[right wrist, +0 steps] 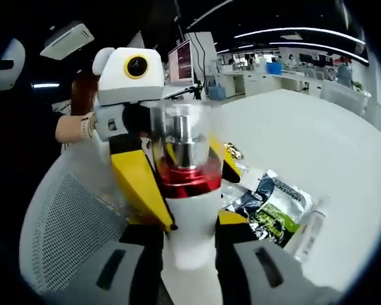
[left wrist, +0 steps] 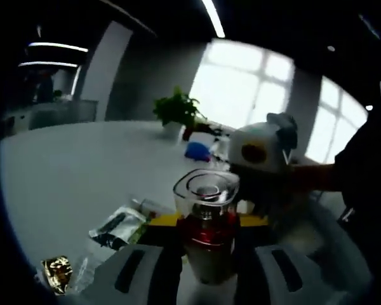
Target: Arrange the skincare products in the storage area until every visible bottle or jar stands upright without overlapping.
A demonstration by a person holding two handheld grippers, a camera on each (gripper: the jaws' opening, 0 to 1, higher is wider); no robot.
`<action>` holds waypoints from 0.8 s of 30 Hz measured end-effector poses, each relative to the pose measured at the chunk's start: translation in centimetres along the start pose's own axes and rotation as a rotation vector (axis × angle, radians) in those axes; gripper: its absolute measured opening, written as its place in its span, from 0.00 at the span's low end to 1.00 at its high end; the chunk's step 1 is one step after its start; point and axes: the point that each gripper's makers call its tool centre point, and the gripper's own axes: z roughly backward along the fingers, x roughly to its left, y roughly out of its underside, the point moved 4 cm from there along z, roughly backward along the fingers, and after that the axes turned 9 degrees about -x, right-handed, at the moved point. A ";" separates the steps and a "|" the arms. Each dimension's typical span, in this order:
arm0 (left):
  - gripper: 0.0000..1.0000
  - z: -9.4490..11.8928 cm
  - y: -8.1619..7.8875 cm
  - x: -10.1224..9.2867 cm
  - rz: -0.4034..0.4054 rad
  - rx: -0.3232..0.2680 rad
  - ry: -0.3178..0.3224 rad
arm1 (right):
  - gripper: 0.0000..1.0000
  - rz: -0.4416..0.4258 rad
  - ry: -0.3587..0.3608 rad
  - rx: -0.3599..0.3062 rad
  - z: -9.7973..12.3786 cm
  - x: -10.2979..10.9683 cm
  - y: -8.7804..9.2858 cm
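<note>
Both your grippers, left and right, pinch the white bottle with red collar and clear cap above the wide white table. Dark sachets lie below; a potted plant stands before bright windows.

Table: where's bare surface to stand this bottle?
The table lies bare beyond the sachets, toward the potted plant. In the right gripper view, bare right of the green sachet. Crowded around the bottle, between both grippers.
</note>
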 end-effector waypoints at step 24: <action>0.26 -1.4 0.7 1.7 -0.055 0.049 -0.045 | 0.31 0.006 0.048 0.018 -0.5 -2.5 1.1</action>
